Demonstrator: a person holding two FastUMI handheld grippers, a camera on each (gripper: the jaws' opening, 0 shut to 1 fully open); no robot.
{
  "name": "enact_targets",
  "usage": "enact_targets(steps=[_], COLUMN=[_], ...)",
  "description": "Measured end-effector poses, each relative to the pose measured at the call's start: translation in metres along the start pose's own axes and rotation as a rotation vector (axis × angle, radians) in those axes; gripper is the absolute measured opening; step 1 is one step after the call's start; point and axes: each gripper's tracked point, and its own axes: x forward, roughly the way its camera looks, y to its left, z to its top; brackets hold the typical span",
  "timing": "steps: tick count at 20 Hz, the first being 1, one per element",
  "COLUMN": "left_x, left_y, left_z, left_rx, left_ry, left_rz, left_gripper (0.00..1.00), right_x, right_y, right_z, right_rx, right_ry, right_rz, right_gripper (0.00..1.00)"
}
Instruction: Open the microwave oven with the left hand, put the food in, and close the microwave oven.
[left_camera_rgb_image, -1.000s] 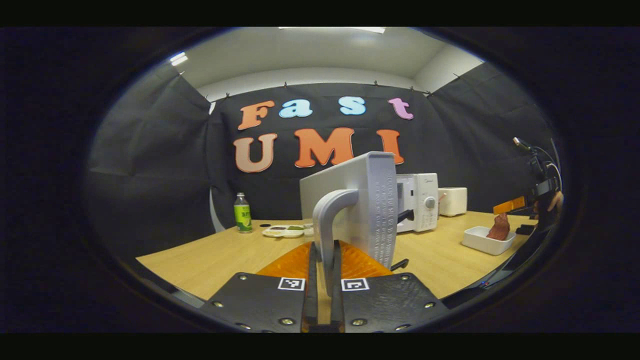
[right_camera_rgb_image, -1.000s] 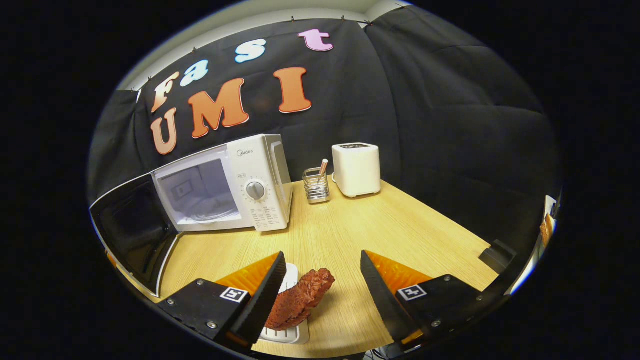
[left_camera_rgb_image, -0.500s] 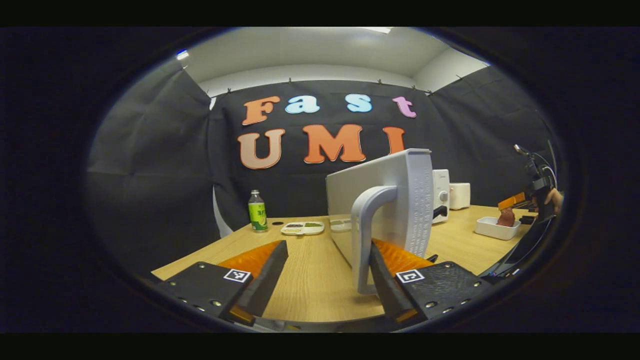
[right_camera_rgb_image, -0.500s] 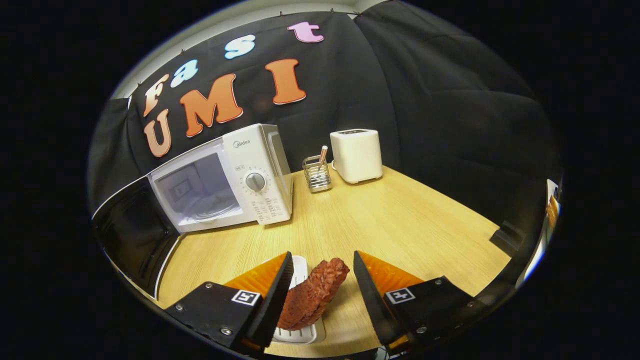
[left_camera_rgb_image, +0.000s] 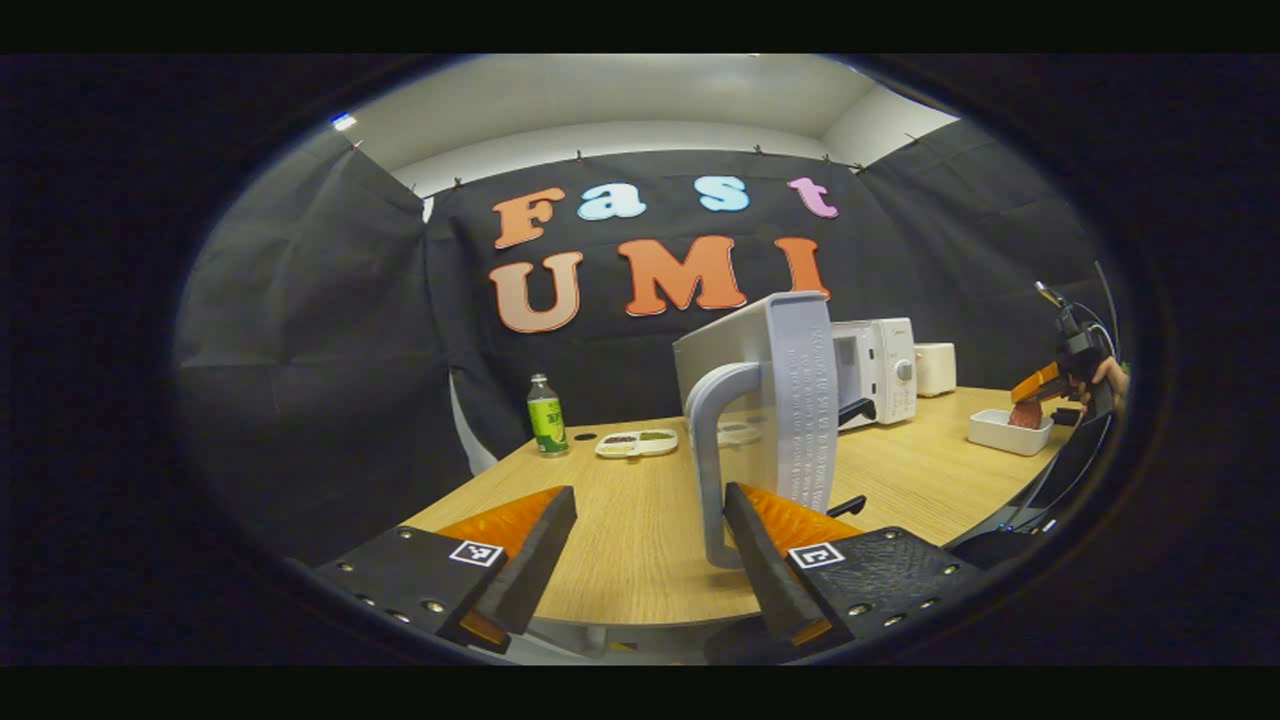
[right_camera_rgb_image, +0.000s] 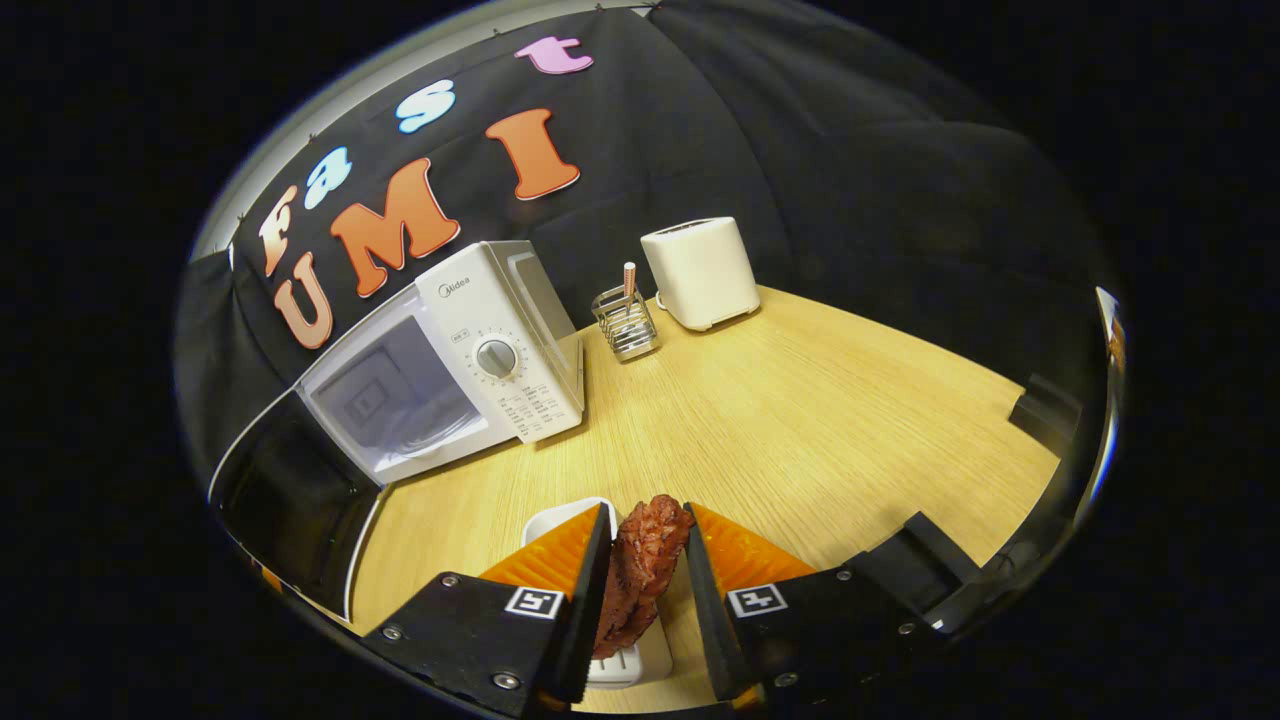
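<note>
Closing in on the food (right_camera_rgb_image: 640, 560), the right gripper (right_camera_rgb_image: 640, 585) now has both fingers pressed against the sides of the reddish-brown piece, where half a second ago they stood apart with a gap on either side. The left gripper (left_camera_rgb_image: 645, 545) has let go of the door handle (left_camera_rgb_image: 712, 450): a second ago it was clamped on it, and now its fingers are spread wide, the handle standing just beside the right-hand finger (left_camera_rgb_image: 760, 560), though whether they touch is hard to judge.

In the left gripper view, from left to right, a green bottle (left_camera_rgb_image: 546, 416) and a flat dish (left_camera_rgb_image: 637, 443) sit at the far side of the wooden table (left_camera_rgb_image: 620, 530); then comes the open door (left_camera_rgb_image: 770, 400), seen edge-on, the microwave (left_camera_rgb_image: 875, 370) behind it, and far right a white tray (left_camera_rgb_image: 1008, 431) with the right gripper above it.

In the right gripper view the door (right_camera_rgb_image: 290, 500) hangs open at the left, the microwave's cavity (right_camera_rgb_image: 395, 395) is pale and lit, a wire holder (right_camera_rgb_image: 622, 325) and a white toaster (right_camera_rgb_image: 700, 272) stand beyond. The food is held upright over the white tray (right_camera_rgb_image: 630, 665), well short of the microwave.
</note>
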Motion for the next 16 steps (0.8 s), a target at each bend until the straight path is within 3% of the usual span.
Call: enact_targets(steps=[4,7,13,16], left_x=[-0.011,-0.012,0.004,0.004], left_y=[0.023,0.041,0.046,0.044], left_z=[0.008,0.015,0.005,0.003], left_rx=[-0.008,-0.038,-0.038,-0.064], left_ry=[-0.013,-0.032,0.029,0.032], left_rz=[0.056,0.102,0.126,0.120], left_gripper=[0.87,0.87,0.87,0.86], right_x=[-0.006,-0.013,-0.029,-0.038], right_y=[0.013,0.024,0.046,0.071], right_z=[0.000,0.008,0.028,0.048], right_rx=[0.131,0.146,-0.021,-0.107], right_ry=[0.029,0.014,-0.047,-0.108], right_rz=[0.072,0.108,0.072,0.090], right_gripper=[0.31,0.19,0.16,0.16])
